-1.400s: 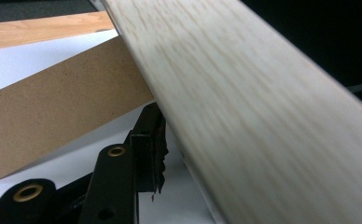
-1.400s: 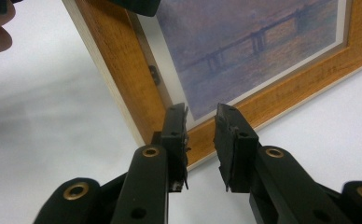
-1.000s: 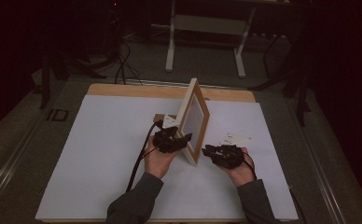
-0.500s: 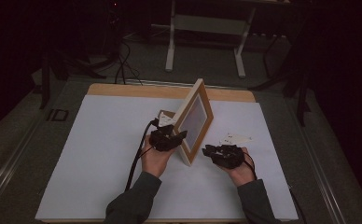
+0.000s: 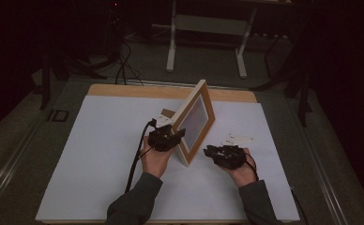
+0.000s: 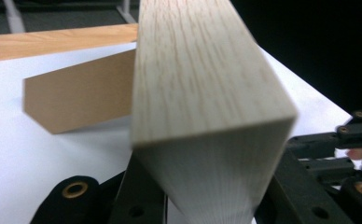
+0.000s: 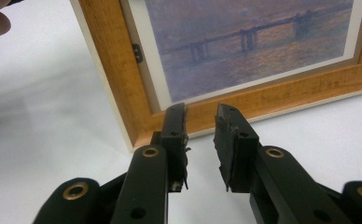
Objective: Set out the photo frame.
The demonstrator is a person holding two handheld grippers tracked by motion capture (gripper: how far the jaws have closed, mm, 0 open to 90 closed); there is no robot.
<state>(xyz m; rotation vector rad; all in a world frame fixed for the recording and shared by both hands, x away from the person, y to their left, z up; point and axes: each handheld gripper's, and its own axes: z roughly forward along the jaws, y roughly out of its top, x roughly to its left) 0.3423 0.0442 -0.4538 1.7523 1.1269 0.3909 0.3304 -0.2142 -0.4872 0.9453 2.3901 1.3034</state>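
Observation:
A wooden picture frame (image 5: 207, 101) with a dusky bridge print (image 7: 244, 42) stands tilted on the white sheet (image 5: 100, 154). My left gripper (image 5: 174, 137) is at the frame's near left edge. Its jaws have just been closing, and they now clamp that pale wooden edge (image 6: 202, 93). My right gripper (image 5: 212, 151) is low on the sheet in front of the frame's lower corner (image 7: 137, 130). In the right gripper view the right gripper (image 7: 201, 116) is open, a bare gap between the pads, short of the wood.
A brown card prop (image 6: 81, 95) lies behind the frame on the sheet. A few small white cards (image 5: 238, 139) lie to the right of the frame. The wooden table edge (image 5: 124, 90) runs along the back. Metal stand legs (image 5: 173, 47) rise beyond it.
The frame has swung a little, so more of its front faces the camera. The left gripper has shifted slightly left with it. The right gripper has stayed put.

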